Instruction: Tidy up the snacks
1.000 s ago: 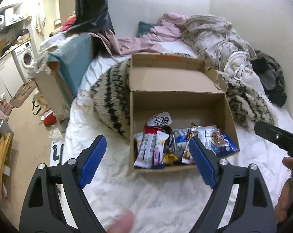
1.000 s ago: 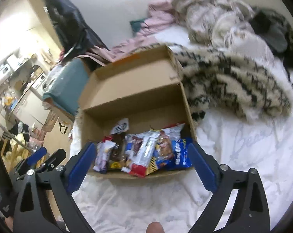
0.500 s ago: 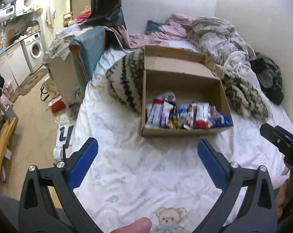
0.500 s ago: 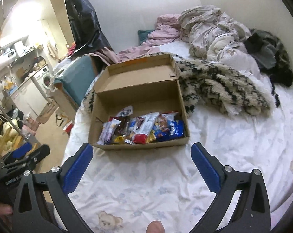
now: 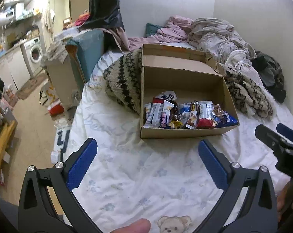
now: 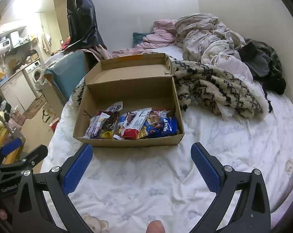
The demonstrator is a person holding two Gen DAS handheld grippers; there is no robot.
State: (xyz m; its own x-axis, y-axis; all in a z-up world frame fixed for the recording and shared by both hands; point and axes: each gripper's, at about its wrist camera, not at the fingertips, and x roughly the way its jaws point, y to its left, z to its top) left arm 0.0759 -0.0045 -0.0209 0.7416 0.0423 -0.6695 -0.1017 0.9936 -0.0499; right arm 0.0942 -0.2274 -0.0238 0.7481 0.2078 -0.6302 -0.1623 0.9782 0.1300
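A: What's different about the left hand-held gripper (image 5: 147, 159) from a second ago?

B: It has pulled back from the box (image 5: 182, 133). A second ago its blue pads straddled the box's near wall, right over the snacks (image 5: 185, 114). Now only bare bed sheet (image 5: 146, 174) lies between the pads, and the box sits ahead of the tips and a little to the right, well apart. The jaws have also spread; they stand wide and hold nothing.

A: And the right hand-held gripper (image 6: 141, 162)?

B: Same story. It was close in on the box too; now it hangs back over the sheet, jaws wide and empty, with the box ahead and slightly left of its tips. From the left camera its black body shows at the right edge.

A: Where are the snacks, then?

B: All in the box, lined up along its near wall, packets leaning side by side. The back half of the box is bare cardboard, and the lid stands open behind it, resting on the fuzzy blanket (image 5: 123, 81).

A: So what does the retreat mean?

B: My guess is the sorting is done or nearly so. Nothing lies loose on the sheet near either gripper, and both have let go and backed away. The only step I could see left is closing the lid, if that's wanted.
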